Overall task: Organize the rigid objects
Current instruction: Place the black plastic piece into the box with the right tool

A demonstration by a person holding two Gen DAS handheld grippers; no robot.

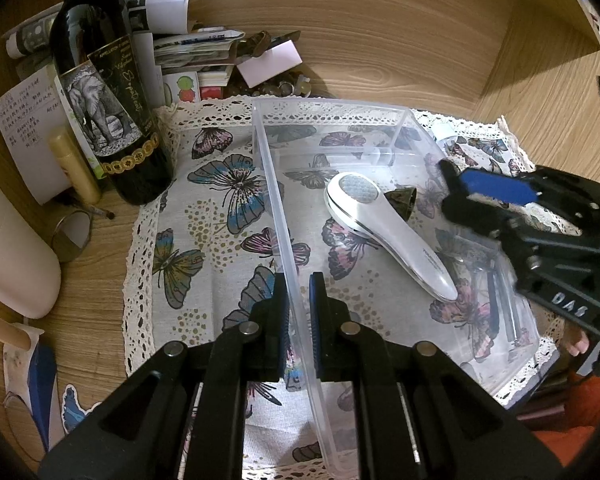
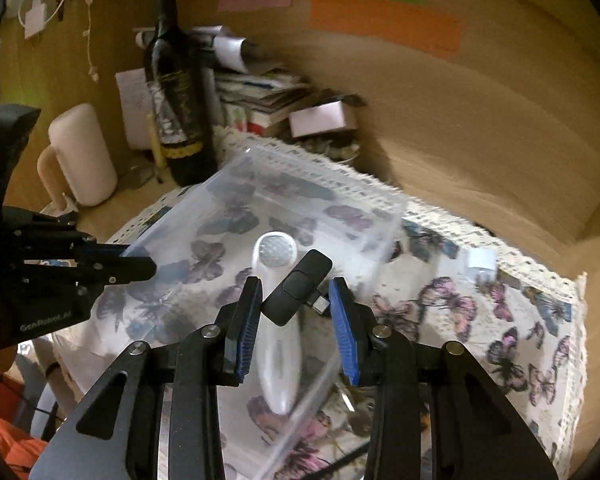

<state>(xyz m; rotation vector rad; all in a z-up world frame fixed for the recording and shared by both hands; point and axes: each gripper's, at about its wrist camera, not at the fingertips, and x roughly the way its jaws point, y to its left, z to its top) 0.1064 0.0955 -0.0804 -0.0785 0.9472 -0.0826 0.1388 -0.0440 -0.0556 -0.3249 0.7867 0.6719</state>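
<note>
Black dongle [image 2: 296, 288] sits crooked between the right gripper [image 2: 296, 320]'s half-open pads; it could slip outside the bin [image 1: 332, 110], whose wall the left gripper [image 1: 299, 312] pinches.

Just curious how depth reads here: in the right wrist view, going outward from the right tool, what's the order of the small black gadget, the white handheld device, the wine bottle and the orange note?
1. Small black gadget: between the right tool fingers.
2. White handheld device: just below, in the clear bin.
3. Wine bottle: upright, beyond the bin, left.
4. Orange note: on the back wall, upper right.
</note>
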